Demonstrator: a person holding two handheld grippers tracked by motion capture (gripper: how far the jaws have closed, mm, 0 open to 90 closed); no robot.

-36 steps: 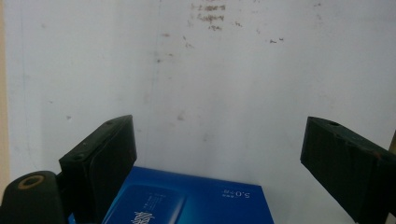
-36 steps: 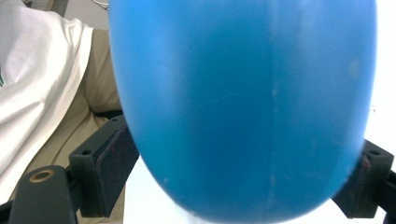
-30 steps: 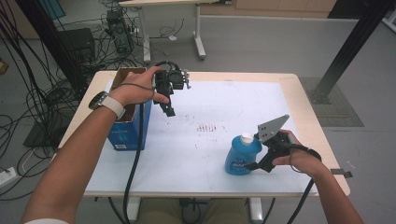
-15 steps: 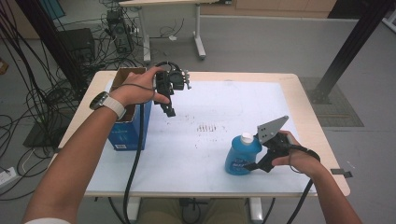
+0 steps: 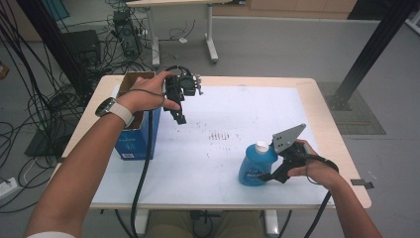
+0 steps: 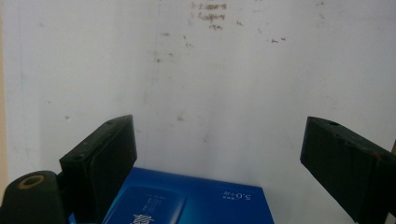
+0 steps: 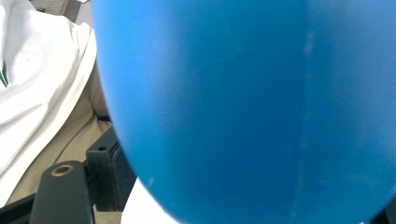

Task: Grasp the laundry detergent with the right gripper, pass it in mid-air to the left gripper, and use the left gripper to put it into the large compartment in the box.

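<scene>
A blue bottle (image 5: pixel 256 166) with a white cap stands upright near the front right of the white table top (image 5: pixel 223 104). My right gripper (image 5: pixel 269 176) comes at it from the right, low on its body. Its jaws have just been closing with the bottle between them. In the right gripper view the blue bottle (image 7: pixel 243 107) sits tight against the left jaw of the right gripper (image 7: pixel 247 196). My left gripper (image 5: pixel 179 118) hangs open, pointing down, beside the open blue box (image 5: pixel 133 141) at the table's left. In the left gripper view the left gripper (image 6: pixel 219 135) holds nothing, and the blue box (image 6: pixel 187 200) lies below.
Faint ink marks (image 5: pixel 223 135) dot the middle of the table top. Tangled cables (image 5: pixel 39 104) and black equipment lie on the floor to the left. A black post (image 5: pixel 366 49) rises at the right, and another desk's legs (image 5: pixel 210 34) stand behind. The person's white shirt (image 7: pixel 37 84) is beside the bottle.
</scene>
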